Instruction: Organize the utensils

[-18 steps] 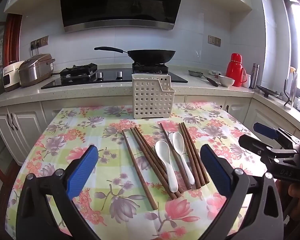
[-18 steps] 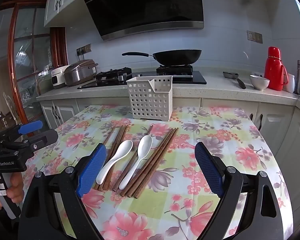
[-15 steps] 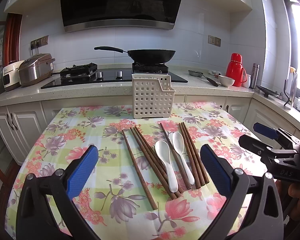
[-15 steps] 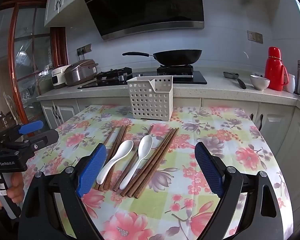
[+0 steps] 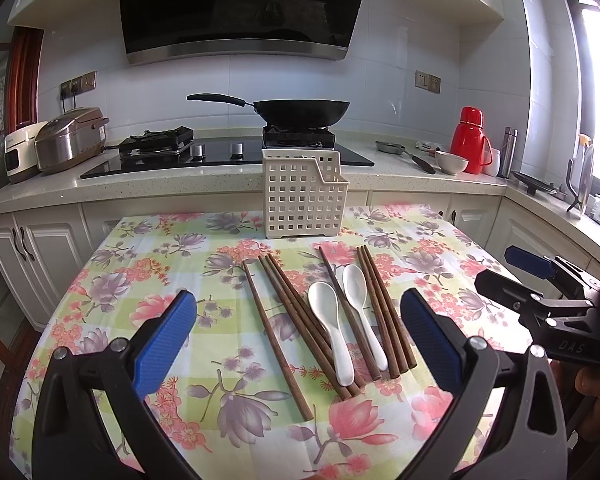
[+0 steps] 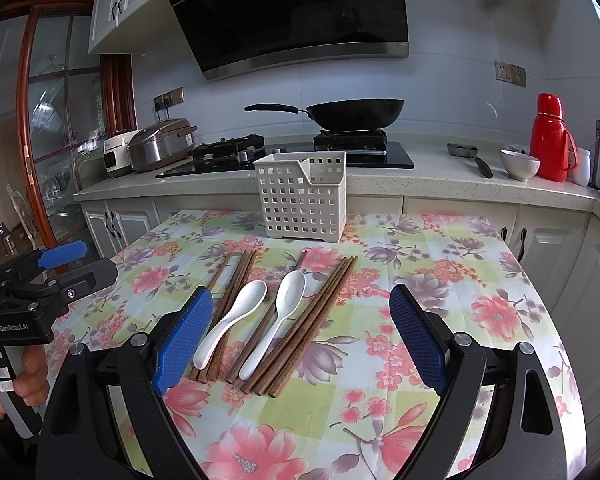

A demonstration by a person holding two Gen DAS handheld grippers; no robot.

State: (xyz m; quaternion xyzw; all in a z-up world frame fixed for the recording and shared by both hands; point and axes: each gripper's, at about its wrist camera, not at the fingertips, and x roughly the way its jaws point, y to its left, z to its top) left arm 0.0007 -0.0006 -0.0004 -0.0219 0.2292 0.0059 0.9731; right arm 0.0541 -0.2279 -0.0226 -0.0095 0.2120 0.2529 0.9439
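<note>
Nothing has shifted since the earlier frames. Both grippers hover over the near edge of the table (image 5: 100, 264), the left gripper (image 5: 299, 334) and right gripper (image 6: 301, 330) each spread wide and empty. Chopsticks (image 5: 296, 312) and two spoons (image 6: 236, 320) lie mid-table, pointing at the basket (image 5: 302, 194) near the far edge. Bare cloth lies open on either side.
</note>
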